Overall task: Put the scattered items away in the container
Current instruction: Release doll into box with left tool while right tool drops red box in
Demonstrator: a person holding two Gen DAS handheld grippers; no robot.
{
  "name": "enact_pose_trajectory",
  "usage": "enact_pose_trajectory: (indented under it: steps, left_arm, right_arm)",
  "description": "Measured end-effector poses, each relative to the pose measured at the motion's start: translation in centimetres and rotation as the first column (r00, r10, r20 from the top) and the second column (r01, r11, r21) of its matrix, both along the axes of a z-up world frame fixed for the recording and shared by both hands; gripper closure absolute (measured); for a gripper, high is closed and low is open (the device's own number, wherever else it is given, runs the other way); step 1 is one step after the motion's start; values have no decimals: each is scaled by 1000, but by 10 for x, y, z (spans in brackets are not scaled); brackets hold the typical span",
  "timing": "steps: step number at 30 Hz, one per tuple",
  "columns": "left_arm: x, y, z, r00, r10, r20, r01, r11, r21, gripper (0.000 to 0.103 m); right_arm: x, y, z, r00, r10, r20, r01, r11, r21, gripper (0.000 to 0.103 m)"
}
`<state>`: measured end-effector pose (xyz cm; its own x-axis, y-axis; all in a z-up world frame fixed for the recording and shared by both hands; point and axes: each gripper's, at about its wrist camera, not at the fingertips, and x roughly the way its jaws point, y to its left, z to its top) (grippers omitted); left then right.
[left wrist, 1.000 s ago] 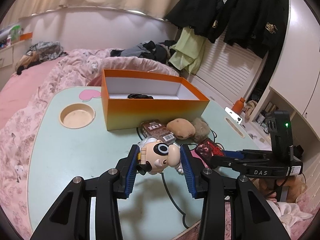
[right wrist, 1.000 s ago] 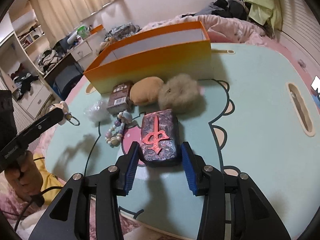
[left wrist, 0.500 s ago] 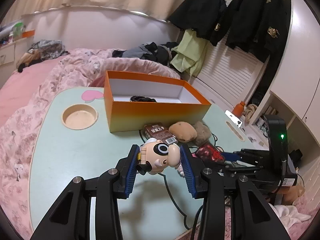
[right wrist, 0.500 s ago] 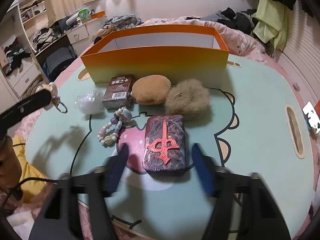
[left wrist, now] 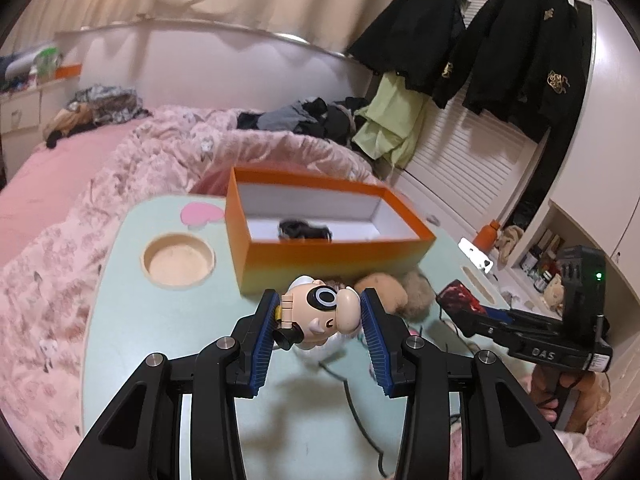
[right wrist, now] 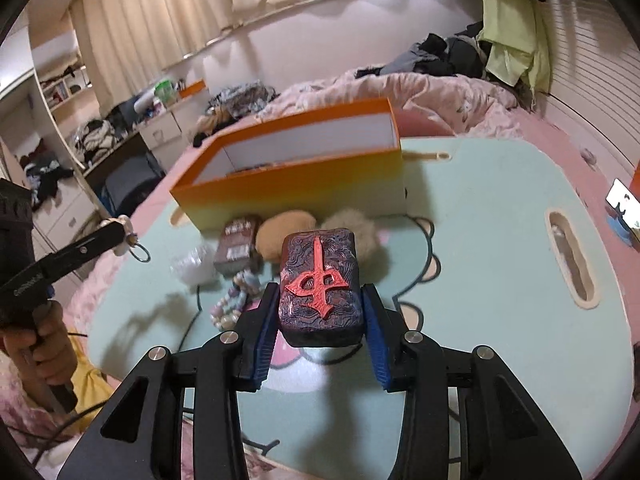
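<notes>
Left wrist view first: the left gripper point(left wrist: 320, 320) has its blue pads clenched on a small cartoon figurine with a cream head and one big black-ringed eye point(left wrist: 320, 314), held up off the mint-green table with the cartoon print point(left wrist: 132, 320). Right behind it sits the open orange cardboard box with white inside walls point(left wrist: 332, 256), and there's already a black bundle of something point(left wrist: 305, 230) lying in the bottom. A round wooden cup recess point(left wrist: 179, 259) is sunk into the table just left of the box. Off to the right you can see the right gripper point(left wrist: 480, 312) from the side with the dark block between its pads, clear of the tabletop.

Right wrist view: that gripper is grasping a chunky dark purple block with a raised red symbol on top point(right wrist: 320, 284), lifted above the table. Still lying in front of the box: a tan plush ball point(right wrist: 285, 228), a grey fluffy pompom point(right wrist: 352, 226), a small brown packet point(right wrist: 237, 246), a pastel bead bracelet point(right wrist: 234, 300) and a crumpled clear plastic bit point(right wrist: 195, 266). The left gripper pokes in at the left edge, with the person's hand point(right wrist: 36, 344) on its handle.
</notes>
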<state>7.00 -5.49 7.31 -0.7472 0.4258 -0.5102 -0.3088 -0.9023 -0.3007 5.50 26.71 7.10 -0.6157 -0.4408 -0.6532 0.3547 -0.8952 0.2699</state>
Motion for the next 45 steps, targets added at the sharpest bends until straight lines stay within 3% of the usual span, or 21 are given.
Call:
enact_pose_trajectory:
  steps: [7, 12, 19, 22, 28, 35, 40, 45]
  left_arm:
    - [-50, 15, 28, 1000, -8, -14, 7, 1000, -8, 63]
    - [-101, 24, 34, 999, -6, 51, 6, 1000, 10, 63]
    - [-134, 22, 37, 996, 40, 85, -42, 999, 19, 63]
    - [-146, 22, 33, 991, 45, 124, -40, 998, -40, 63]
    - [-163, 21, 21, 971, 3, 238, 1, 1000, -18, 63]
    - [-185, 41, 0, 954, -7, 300, 28, 997, -67, 63]
    - [-200, 45, -10, 950, 21, 312, 11, 995, -102, 63]
    - [-202, 35, -9, 948, 13, 319, -6, 1000, -24, 52]
  right_arm:
    - [-37, -6, 35, 999, 17, -48, -17, 1000, 5, 62]
    - [-81, -11, 54, 999, 12, -52, -12, 1000, -3, 62]
    - [-124, -15, 66, 999, 14, -41, -14, 1000, -7, 62]
    - [-139, -19, 68, 999, 48, -15, -48, 999, -7, 62]
    - [-161, -34, 61, 986, 152, 64, -152, 988, 1, 62]
    - [-189, -47, 36, 952, 218, 212, -222, 975, -6, 62]
    - [-211, -58, 26, 931, 244, 273, -255, 967, 3, 61]
    - [-221, -56, 30, 920, 253, 300, -262, 965, -12, 61]
